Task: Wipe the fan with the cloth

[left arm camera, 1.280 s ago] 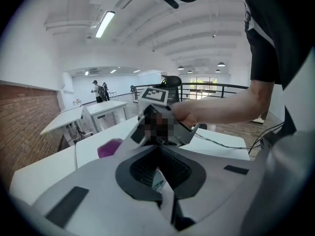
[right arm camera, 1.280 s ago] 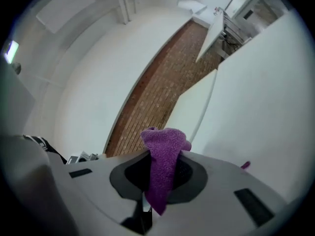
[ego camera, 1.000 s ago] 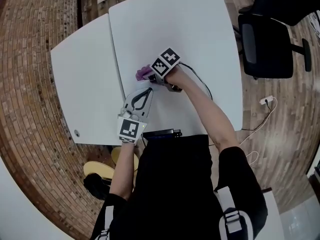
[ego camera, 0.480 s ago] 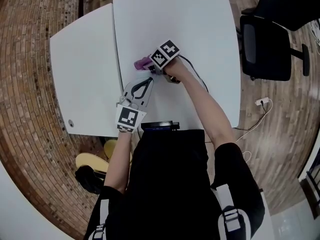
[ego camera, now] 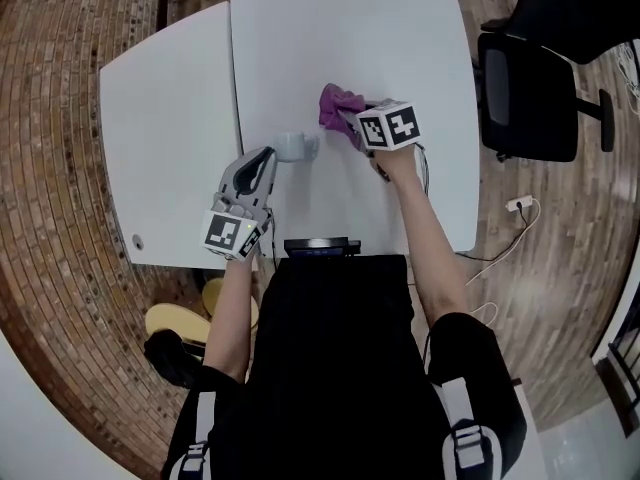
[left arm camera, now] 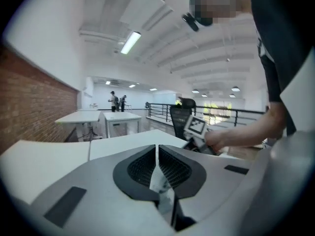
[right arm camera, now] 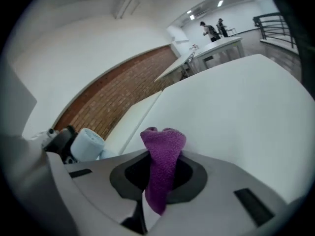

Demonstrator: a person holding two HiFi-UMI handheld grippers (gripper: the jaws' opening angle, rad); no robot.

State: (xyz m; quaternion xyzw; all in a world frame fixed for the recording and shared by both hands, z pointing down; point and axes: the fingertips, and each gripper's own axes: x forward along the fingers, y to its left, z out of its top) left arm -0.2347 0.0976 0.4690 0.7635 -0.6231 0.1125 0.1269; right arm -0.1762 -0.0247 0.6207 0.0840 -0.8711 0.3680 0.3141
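Purple cloth [right arm camera: 163,151] clamped tight in right gripper [ego camera: 352,125], soft and floppy, just right of fan [ego camera: 296,146]. Left gripper [ego camera: 268,160] squeezed shut, tip touching fan's left side, 1 thin pale bit between jaws; cannot tell what. Fan pale, over white table [ego camera: 400,48]. Probably light, hard, smooth, easy to tip. Best to grip low on body and rub gently.

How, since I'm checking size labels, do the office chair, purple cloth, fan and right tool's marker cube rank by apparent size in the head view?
1. office chair
2. right tool's marker cube and purple cloth: about alike, and the cube is nearer the camera, so unranked
3. fan, slightly smaller
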